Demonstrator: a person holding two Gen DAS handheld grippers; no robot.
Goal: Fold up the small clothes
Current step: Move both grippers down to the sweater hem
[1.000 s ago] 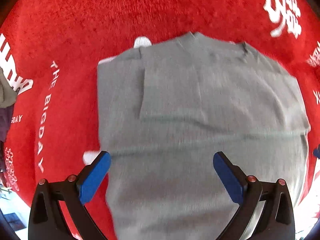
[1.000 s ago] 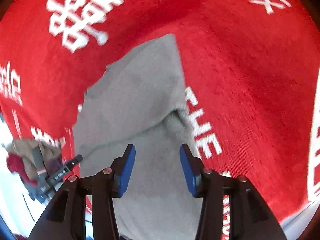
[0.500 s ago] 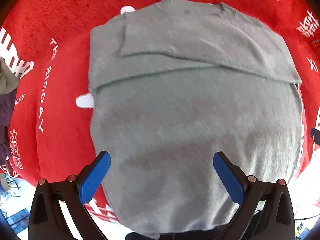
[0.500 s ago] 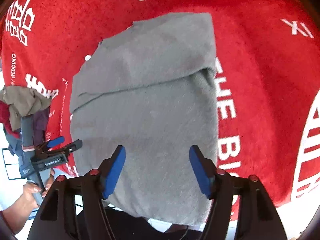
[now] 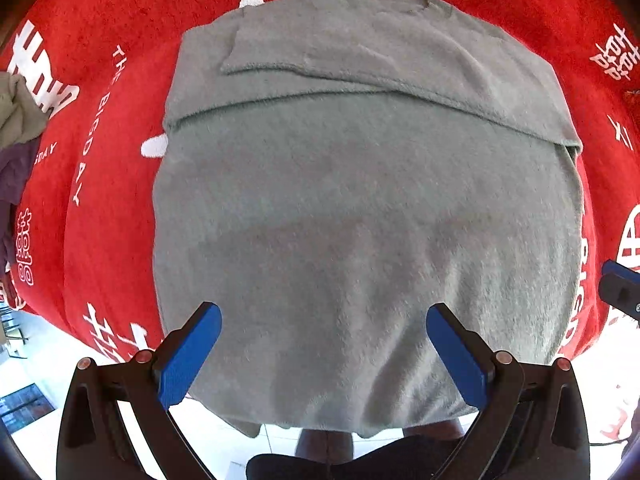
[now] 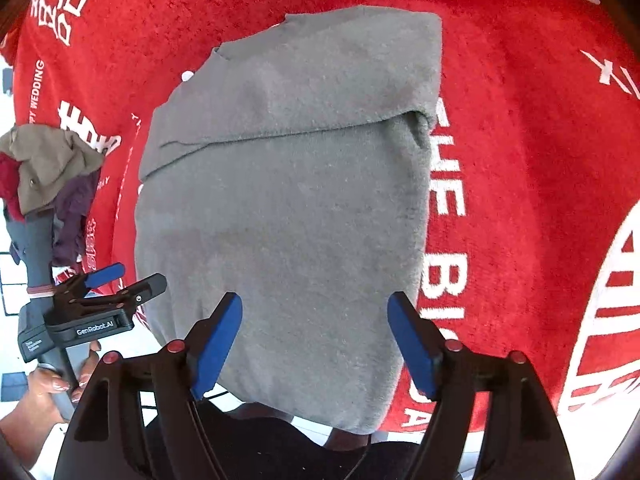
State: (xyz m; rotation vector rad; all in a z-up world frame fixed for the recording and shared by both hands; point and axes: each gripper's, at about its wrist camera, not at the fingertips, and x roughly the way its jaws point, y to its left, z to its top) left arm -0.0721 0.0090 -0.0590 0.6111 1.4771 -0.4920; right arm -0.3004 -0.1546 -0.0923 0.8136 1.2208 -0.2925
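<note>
A grey knit garment [image 5: 360, 208] lies on a red cloth with white lettering [image 5: 100, 168], its sides folded in and its lower part hanging over the near table edge. My left gripper [image 5: 322, 350] hovers above the garment's near end, open, nothing between its blue pads. In the right wrist view the same garment [image 6: 288, 200] fills the middle, and my right gripper [image 6: 316, 344] stands over its near hanging edge with its jaws still opening and not pressing on the fabric. The left gripper [image 6: 120, 280] shows there at the left edge, held by a hand.
A pile of other clothes [image 6: 44, 168], olive, purple and red, sits at the left end of the table. The table's near edge runs just under the grippers, with pale tiled floor [image 5: 28, 364] below. A person's dark-clothed legs [image 6: 260, 448] stand at the garment's hanging edge.
Both views have drawn back toward the near table edge, so the whole garment shows. The right gripper's jaws have spread wider and it has rolled. The left gripper stayed open.
</note>
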